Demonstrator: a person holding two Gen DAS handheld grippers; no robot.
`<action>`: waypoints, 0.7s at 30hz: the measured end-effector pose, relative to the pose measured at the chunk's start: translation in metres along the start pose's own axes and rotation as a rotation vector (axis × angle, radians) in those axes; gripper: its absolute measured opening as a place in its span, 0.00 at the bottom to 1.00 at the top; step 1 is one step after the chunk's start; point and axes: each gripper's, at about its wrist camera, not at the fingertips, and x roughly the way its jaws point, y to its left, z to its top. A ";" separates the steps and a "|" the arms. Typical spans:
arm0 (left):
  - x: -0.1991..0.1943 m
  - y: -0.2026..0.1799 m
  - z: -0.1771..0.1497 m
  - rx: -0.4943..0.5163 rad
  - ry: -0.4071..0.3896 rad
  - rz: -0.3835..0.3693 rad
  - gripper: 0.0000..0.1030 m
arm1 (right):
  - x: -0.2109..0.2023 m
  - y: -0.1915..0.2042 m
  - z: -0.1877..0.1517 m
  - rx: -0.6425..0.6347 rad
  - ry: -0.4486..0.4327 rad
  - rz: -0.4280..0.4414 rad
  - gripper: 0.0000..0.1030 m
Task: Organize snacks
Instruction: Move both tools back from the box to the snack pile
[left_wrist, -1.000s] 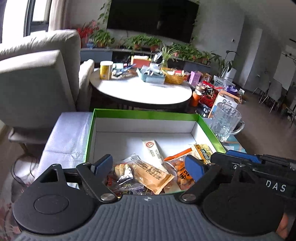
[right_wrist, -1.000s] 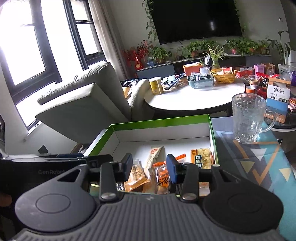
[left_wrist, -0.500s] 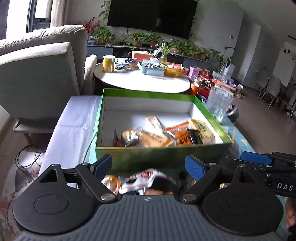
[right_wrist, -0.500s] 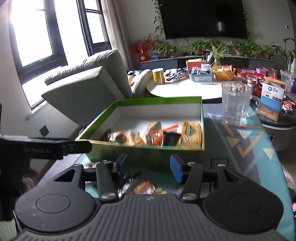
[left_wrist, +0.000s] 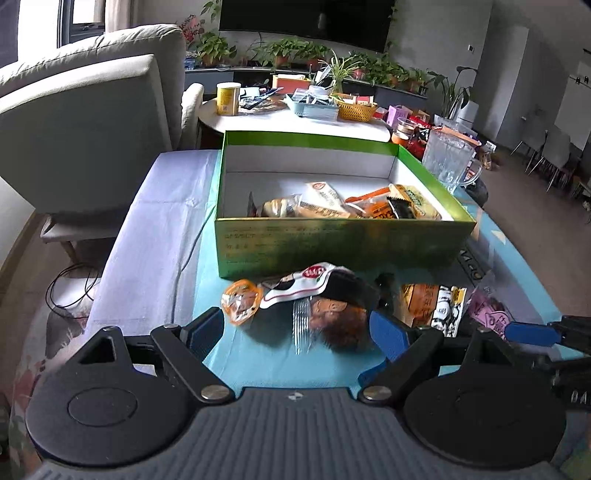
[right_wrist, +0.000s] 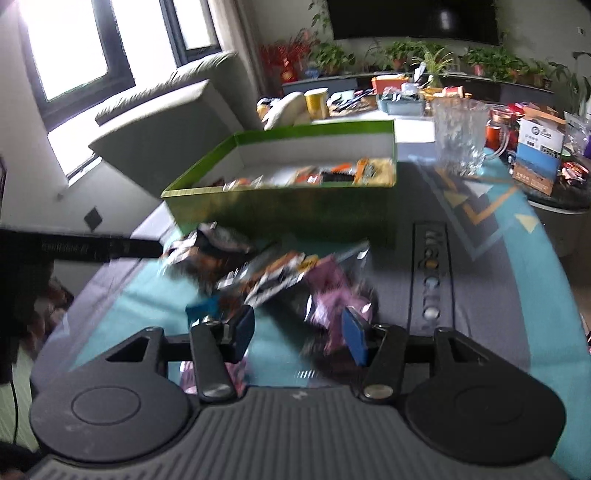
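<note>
While both grippers point down at the tabletop, the green box (left_wrist: 343, 243) stands on the teal mat (left_wrist: 280, 362) beyond them, its near wall facing the cameras. Several snack packets (left_wrist: 354, 205) lie inside the box, gathered toward its near wall.

More snacks lie loose on the mat, just in front of the box. In the left wrist view, a small orange-rimmed packet (left_wrist: 241, 301) sits at the left of this group. A white-and-black pouch (left_wrist: 317, 282) lies beside it. A clear-wrapped brown snack (left_wrist: 332, 319) rests partly under that pouch. An orange-and-white packet (left_wrist: 432, 306) and a pink packet (left_wrist: 487, 308) lie further right.

The left gripper (left_wrist: 295, 334) has its jaws spread wide, and nothing is held between them. The clear-wrapped brown snack lies between and just ahead of its blue pads (left_wrist: 388, 334).

The right gripper (right_wrist: 299, 332) has its jaws set narrower, with a clear gap between the pads. They grip nothing. The pink packet (right_wrist: 332, 291) lies just ahead of them. The right wrist view is blurred, so finer contact cannot be determined.

A clear glass mug (right_wrist: 460, 138) stands on the mat to the right of the box. A grey armchair (left_wrist: 85, 129) stands to the left, and a round white table (left_wrist: 295, 120) carries clutter behind the box.
</note>
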 end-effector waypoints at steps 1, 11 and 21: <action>0.000 0.000 0.000 0.000 0.003 0.003 0.83 | -0.002 0.003 -0.003 -0.017 -0.009 -0.002 0.27; 0.001 0.005 -0.007 -0.024 0.025 0.002 0.83 | 0.004 0.033 -0.017 -0.113 0.044 0.083 0.31; 0.005 0.006 0.000 -0.014 0.011 -0.004 0.83 | 0.033 0.063 -0.025 -0.236 0.111 0.053 0.33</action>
